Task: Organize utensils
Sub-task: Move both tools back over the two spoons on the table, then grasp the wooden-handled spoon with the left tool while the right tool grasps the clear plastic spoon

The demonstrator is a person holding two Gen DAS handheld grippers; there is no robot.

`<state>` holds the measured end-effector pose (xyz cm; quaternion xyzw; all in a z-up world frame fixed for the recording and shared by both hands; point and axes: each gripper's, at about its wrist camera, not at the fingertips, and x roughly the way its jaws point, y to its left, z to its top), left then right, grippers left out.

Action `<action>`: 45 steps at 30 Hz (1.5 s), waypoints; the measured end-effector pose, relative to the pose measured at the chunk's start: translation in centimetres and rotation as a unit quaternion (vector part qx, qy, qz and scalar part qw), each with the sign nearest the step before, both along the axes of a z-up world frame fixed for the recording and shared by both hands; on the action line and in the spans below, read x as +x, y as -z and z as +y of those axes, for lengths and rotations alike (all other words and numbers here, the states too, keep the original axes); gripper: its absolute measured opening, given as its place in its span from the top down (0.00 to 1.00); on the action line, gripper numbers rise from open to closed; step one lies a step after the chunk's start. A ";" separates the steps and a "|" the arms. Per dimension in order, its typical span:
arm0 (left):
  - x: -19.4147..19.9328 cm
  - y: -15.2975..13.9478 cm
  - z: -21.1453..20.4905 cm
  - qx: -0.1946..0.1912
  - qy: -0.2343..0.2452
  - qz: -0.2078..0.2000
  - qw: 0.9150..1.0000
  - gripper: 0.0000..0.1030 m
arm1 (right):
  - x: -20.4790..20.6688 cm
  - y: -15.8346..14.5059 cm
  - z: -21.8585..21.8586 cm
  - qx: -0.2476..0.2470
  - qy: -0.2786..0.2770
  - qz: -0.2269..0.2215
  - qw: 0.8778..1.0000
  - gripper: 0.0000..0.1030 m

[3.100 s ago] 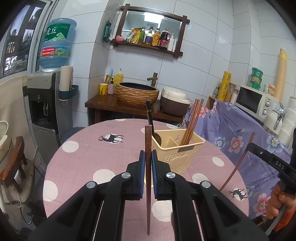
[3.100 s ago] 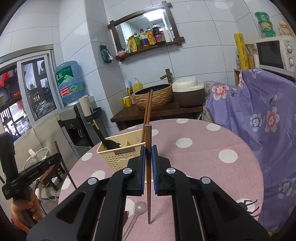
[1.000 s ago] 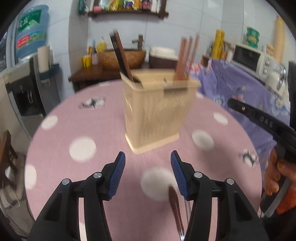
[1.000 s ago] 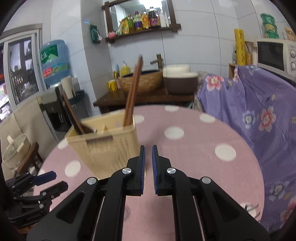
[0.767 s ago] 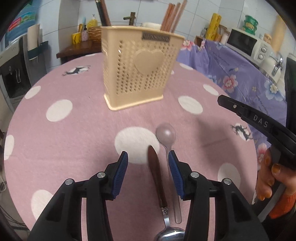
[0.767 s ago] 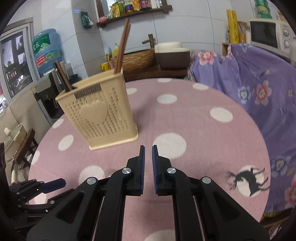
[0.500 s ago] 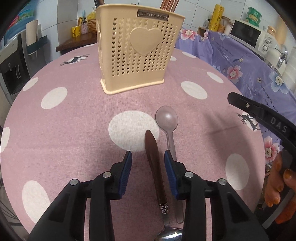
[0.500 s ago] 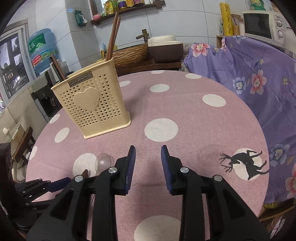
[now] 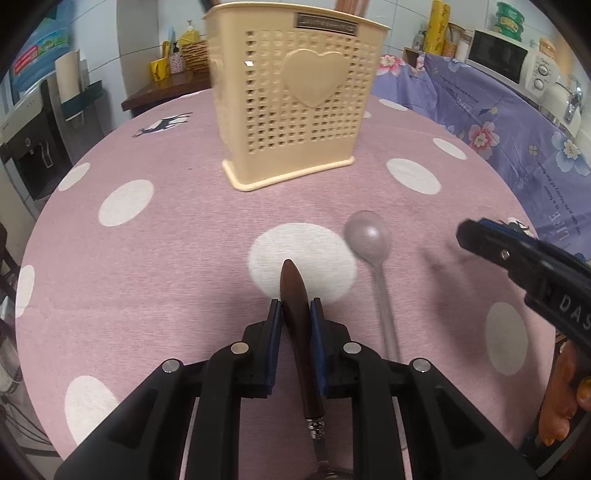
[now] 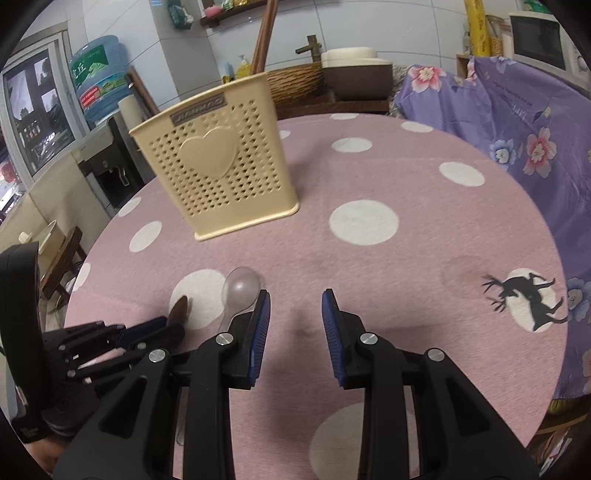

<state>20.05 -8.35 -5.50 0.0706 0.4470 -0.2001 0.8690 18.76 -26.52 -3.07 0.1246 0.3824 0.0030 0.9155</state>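
A cream perforated utensil holder (image 9: 291, 92) with a heart on its side stands on the pink polka-dot table (image 9: 147, 258); chopsticks (image 10: 263, 35) stick up from it. My left gripper (image 9: 295, 308) is shut on the brown wooden handle of a metal spoon (image 9: 293, 291) that lies on the cloth. A clear plastic spoon (image 9: 369, 240) lies just right of it. My right gripper (image 10: 295, 306) is open and empty, low over the table, with the clear spoon (image 10: 240, 290) by its left finger. The holder (image 10: 218, 166) stands beyond it.
A purple floral cloth (image 10: 517, 122) covers furniture at the right, with a microwave (image 9: 498, 61) on it. A water dispenser (image 10: 99, 110) stands at the left. A wooden counter with a woven basin (image 10: 299, 79) lies behind the table.
Both grippers dropped their chopsticks into the holder and came down to the table. My left gripper closed on the brown spoon handle. My right gripper opened.
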 end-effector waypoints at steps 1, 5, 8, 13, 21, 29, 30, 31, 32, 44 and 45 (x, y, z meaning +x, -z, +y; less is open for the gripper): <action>0.2 0.0 0.5 0.001 -0.007 0.000 1.000 0.84 | 0.2 0.2 0.3 0.004 -0.005 0.005 1.000 0.71; 1.5 0.0 3.1 -0.004 -0.039 0.001 0.999 0.84 | 0.9 0.7 1.7 0.014 -0.019 0.026 0.999 0.71; 2.0 0.0 4.5 -0.010 -0.058 -0.001 0.998 0.84 | 1.4 1.1 2.8 0.021 -0.024 0.039 0.999 0.55; 1.7 0.1 4.4 -0.008 -0.055 -0.010 0.998 0.84 | 2.4 1.7 5.0 -0.009 -0.027 0.060 0.998 0.54; 1.9 0.2 5.0 -0.015 -0.046 -0.009 0.999 0.84 | 4.4 2.4 7.3 -0.055 -0.015 0.083 0.995 0.54; 1.9 0.2 5.1 -0.016 -0.046 -0.009 0.999 0.84 | 6.3 2.4 7.9 -0.089 0.000 0.084 0.992 0.66; 1.9 0.2 5.1 -0.016 -0.046 -0.009 0.999 0.84 | 6.5 2.4 7.8 -0.090 0.001 0.082 0.993 0.66; 1.9 0.2 5.1 -0.016 -0.048 -0.009 0.999 0.84 | 6.6 2.4 7.8 -0.092 0.002 0.081 0.992 0.66; 1.9 0.2 5.0 -0.016 -0.048 -0.009 0.999 0.84 | 6.6 2.4 7.8 -0.092 0.001 0.080 0.993 0.66; 1.9 0.2 5.1 -0.014 -0.048 -0.009 0.999 0.84 | 3.5 -1.7 4.0 -0.010 0.001 -0.019 1.000 0.67; 1.9 0.2 5.1 -0.014 -0.048 -0.010 0.999 0.84 | 3.0 -2.5 3.7 -0.005 -0.002 -0.034 0.999 0.71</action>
